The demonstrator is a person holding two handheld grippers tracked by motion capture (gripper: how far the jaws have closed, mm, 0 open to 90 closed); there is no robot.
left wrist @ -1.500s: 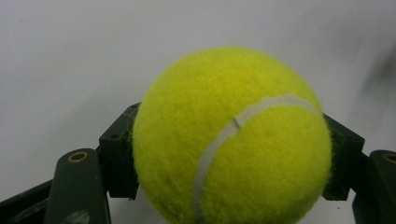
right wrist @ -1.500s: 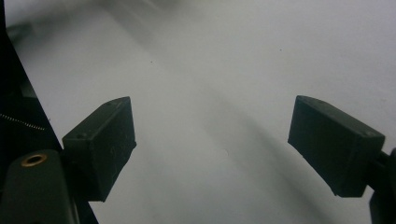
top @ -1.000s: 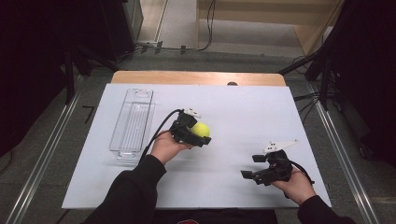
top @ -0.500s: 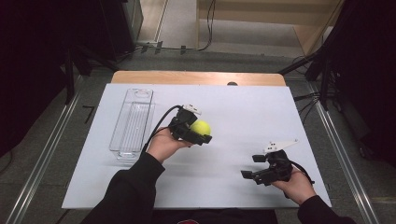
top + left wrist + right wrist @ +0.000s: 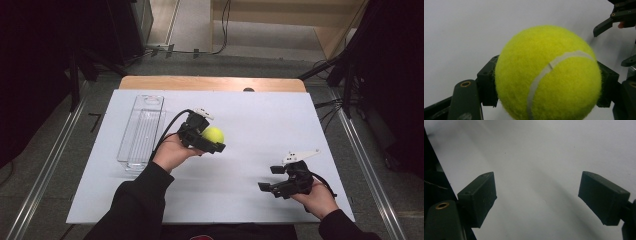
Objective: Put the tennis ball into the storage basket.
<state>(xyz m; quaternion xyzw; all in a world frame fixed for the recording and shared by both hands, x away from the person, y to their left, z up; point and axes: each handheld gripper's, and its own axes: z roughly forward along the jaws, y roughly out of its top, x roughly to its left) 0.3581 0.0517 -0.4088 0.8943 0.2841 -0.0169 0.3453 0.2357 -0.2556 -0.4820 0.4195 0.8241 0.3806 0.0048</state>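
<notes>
While left tongs (image 5: 216, 140) pinch tennis ball (image 5: 213, 134), right tongs (image 5: 270, 178) spread, clear tray (image 5: 141, 131) beside.

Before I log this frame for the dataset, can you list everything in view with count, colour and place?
ball: one, yellow-green, clamped in the left claw above the sheet's middle
tray: one, clear plastic, long, on the sheet's left part, nothing seen in it
sheet: one, white, covering most of the table
table: one, light wood, a strip showing at the far edge
dark spot: one, at the far edge of the sheet, too small to tell what
left claw: one, black, shut on the ball, cable trailing toward the tray
right claw: one, black, jaws apart and empty, low over the sheet's near right
sleeves: two, black, entering from the bottom
</notes>
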